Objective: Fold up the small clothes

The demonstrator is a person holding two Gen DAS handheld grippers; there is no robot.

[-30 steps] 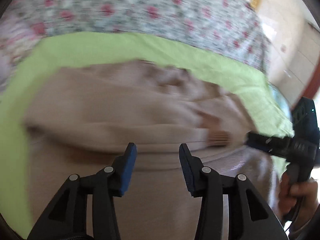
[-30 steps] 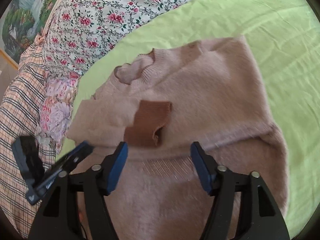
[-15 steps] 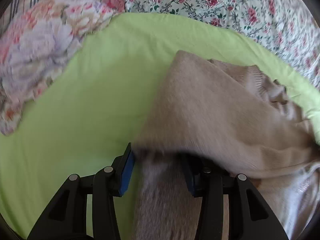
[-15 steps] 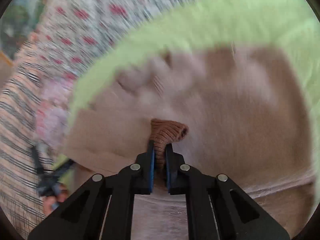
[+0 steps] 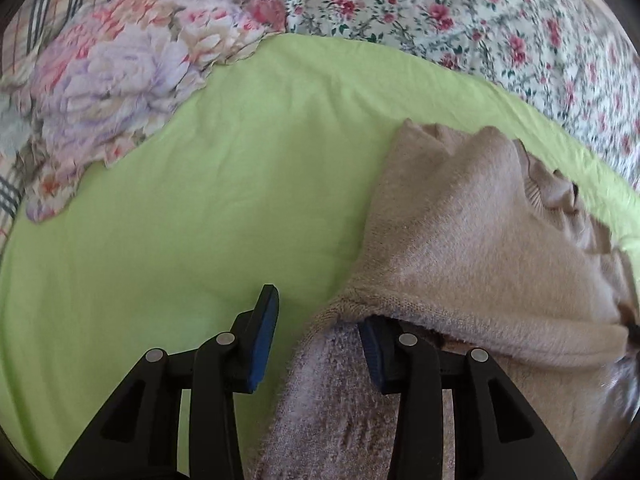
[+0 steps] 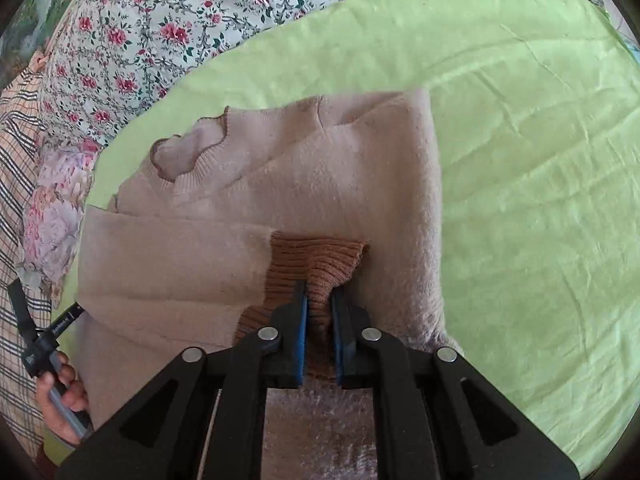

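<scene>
A small beige knitted sweater (image 6: pixel 352 184) lies on a green sheet (image 6: pixel 520 140), its neck at the far left, one sleeve folded across the body. My right gripper (image 6: pixel 319 304) is shut on the sleeve's brown ribbed cuff (image 6: pixel 316 256) over the middle of the sweater. My left gripper (image 5: pixel 318 320) is open at the sweater's left edge (image 5: pixel 460 240); the folded sleeve's edge lies between the fingers and drapes over the right finger (image 5: pixel 374 352). The left gripper also shows at the left of the right wrist view (image 6: pixel 60 324).
A floral quilt (image 6: pixel 180 20) lies beyond the green sheet. A flowered pillow (image 5: pixel 120 76) and plaid cloth (image 6: pixel 16 152) lie at the left. Bare green sheet (image 5: pixel 180 220) stretches left of the sweater and to its right.
My right gripper closed on the brown cuff and has drawn it across the sweater. My left gripper swung to the sweater's left edge and stays open there.
</scene>
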